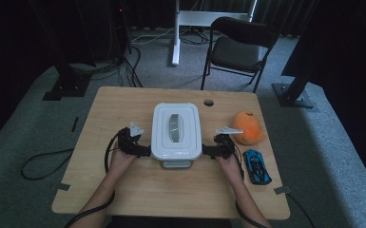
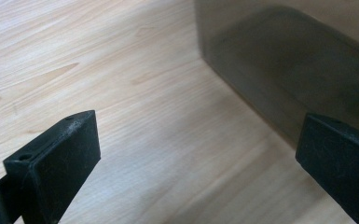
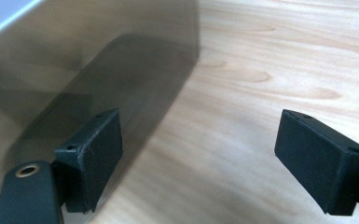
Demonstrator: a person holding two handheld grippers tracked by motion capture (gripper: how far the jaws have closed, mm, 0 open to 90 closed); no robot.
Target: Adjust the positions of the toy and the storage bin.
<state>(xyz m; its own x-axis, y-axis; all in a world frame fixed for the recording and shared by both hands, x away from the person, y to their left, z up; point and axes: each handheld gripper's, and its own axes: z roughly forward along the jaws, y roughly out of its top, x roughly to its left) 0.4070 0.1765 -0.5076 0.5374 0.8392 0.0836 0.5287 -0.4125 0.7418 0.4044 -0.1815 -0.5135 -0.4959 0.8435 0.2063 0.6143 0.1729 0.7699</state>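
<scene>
I am holding my left tool [image 1: 145, 151] against the left side of the white-lidded storage box [image 1: 176, 130] and my right tool [image 1: 207, 152] against its right side, both near the box's front corners. The box is sitting in the middle of the wooden counter [image 1: 123, 190], with a grey handle [image 1: 174, 127] lying along the centre of its lid.

In the left gripper view, my left tool [image 2: 198, 154] is standing wide, with bare wood between its two black pads and the smoky, see-through wall of the box [image 2: 284, 70] rising just beyond the right-hand pad. I cannot tell whether that pad is touching the wall.

In the right gripper view, my right tool [image 3: 198, 161] is also standing wide and gripping nothing. Its left-hand pad is sitting in front of the tinted box wall [image 3: 98, 70], while the other pad is hanging over open wood.

Right of the box, an orange [image 1: 248, 127] is resting on the counter, and a blue toy car [image 1: 257, 166] is lying just in front of it, near my right hand [image 1: 231, 164].
</scene>
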